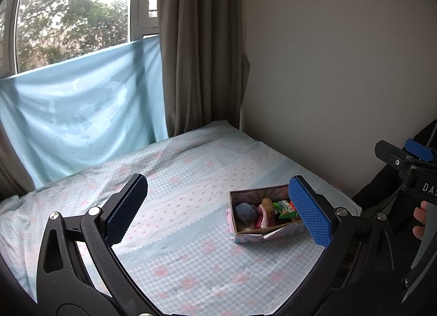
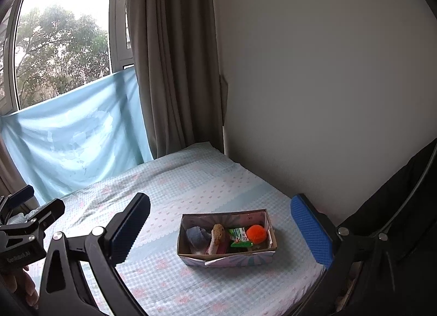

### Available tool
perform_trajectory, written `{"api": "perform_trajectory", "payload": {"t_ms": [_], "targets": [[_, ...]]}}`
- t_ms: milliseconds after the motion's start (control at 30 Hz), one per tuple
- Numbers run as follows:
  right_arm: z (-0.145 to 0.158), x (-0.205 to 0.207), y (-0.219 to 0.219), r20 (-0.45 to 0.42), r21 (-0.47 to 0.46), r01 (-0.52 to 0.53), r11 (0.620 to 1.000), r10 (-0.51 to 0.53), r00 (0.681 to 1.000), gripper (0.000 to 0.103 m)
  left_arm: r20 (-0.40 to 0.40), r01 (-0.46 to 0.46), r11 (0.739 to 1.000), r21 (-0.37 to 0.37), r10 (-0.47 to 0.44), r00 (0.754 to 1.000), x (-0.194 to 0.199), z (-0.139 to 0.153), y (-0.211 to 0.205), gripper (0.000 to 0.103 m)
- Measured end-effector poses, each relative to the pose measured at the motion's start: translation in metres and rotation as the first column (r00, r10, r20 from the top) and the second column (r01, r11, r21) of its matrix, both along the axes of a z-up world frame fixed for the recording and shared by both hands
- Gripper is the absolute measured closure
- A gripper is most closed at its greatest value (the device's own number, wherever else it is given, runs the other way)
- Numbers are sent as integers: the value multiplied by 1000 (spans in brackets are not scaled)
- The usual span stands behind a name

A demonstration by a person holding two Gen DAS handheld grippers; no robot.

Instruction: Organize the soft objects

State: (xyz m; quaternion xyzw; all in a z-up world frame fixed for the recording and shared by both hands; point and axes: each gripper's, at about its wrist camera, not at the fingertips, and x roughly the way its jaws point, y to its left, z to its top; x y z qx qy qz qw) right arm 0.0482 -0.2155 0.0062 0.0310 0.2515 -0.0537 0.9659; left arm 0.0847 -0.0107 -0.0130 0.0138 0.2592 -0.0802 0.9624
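Note:
A small patterned cardboard box (image 2: 226, 258) sits on the bed. It holds a blue-grey plush (image 2: 197, 235), a brown plush toy (image 2: 218, 234), a green packet (image 2: 240, 236) and an orange pompom (image 2: 256, 233). In the left wrist view the box (image 1: 262, 234) lies behind the right finger, with the blue-grey plush (image 1: 245, 213) and green packet (image 1: 284, 208) showing. My left gripper (image 1: 218, 209) is open and empty, above the bed to the box's left. My right gripper (image 2: 221, 231) is open and empty, held back from the box.
The bed (image 2: 169, 190) has a pale blue checked sheet with pink flowers. A beige wall (image 2: 314, 83) runs along its right side. A brown curtain (image 2: 174, 56), a hanging light blue cloth (image 2: 73, 135) and a window (image 2: 62, 42) stand at the far end.

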Motion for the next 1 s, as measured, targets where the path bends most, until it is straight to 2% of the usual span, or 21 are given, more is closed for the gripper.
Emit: {"api": "perform_trajectory", "payload": {"t_ms": [600,867,1000], "targets": [[4,5,-3,18,2,3,1000,-3,1000,1,5,-17,1000,-6,17,1000,0,3,1,0],[3,4,-4,13,-1,0,1000,0,1000,1,51,-37,999,7,36,998,-4,7,2,0],[2,9,-5,8,5,-5,1000,5,1000,1,112,-49,997,51,43,993,-9,13,-1,0]]}}
